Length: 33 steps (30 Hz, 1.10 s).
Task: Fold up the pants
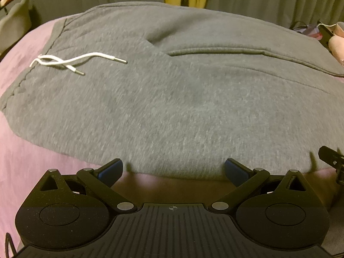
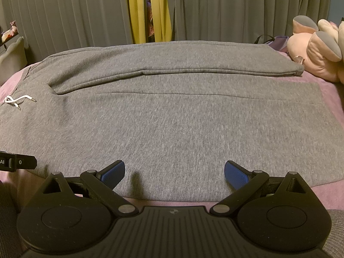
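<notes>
The grey pants [image 2: 172,124] lie spread flat across a pink bedsheet [image 2: 331,99], waistband at the left with the white drawstring [image 2: 18,101] loose on top, legs running right toward a pink plush toy [image 2: 316,51]. The left gripper [image 1: 174,172] hovers at the near edge of the cloth, fingers wide apart and holding nothing. The right gripper [image 2: 174,173] sits over the same near hem, likewise spread and empty. Bare sheet shows along the left, near and right sides; grey curtains [image 2: 225,10] close off the far side.

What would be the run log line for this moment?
pants: flat on bed | left claw: open, at near edge | right claw: open, at near edge
</notes>
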{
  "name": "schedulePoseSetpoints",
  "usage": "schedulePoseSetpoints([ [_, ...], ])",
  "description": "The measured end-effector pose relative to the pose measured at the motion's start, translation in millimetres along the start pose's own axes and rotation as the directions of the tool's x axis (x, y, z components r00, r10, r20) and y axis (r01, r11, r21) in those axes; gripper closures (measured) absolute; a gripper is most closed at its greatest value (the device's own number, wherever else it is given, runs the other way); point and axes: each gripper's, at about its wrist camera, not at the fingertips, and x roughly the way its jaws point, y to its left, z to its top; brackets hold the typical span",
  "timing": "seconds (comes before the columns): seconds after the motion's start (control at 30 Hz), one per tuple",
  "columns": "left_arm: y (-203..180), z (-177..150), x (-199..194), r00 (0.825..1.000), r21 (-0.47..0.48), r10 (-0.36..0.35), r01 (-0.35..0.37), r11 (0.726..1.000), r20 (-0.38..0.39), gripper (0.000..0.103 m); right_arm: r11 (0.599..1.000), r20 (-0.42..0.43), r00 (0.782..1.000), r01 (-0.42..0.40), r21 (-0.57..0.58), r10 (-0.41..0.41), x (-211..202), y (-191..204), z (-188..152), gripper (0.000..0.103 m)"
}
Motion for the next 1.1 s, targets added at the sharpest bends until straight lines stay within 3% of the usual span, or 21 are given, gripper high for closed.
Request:
schedulePoseSetpoints([
  [1.1,3.0,2.7,3.6,1.000,-0.039,0.005,-0.006,0.999,-0.030,0.000,1.000,-0.022,1.000,-0.015,-0.003,0.015,7.4,0.9,-1.5,0.004],
])
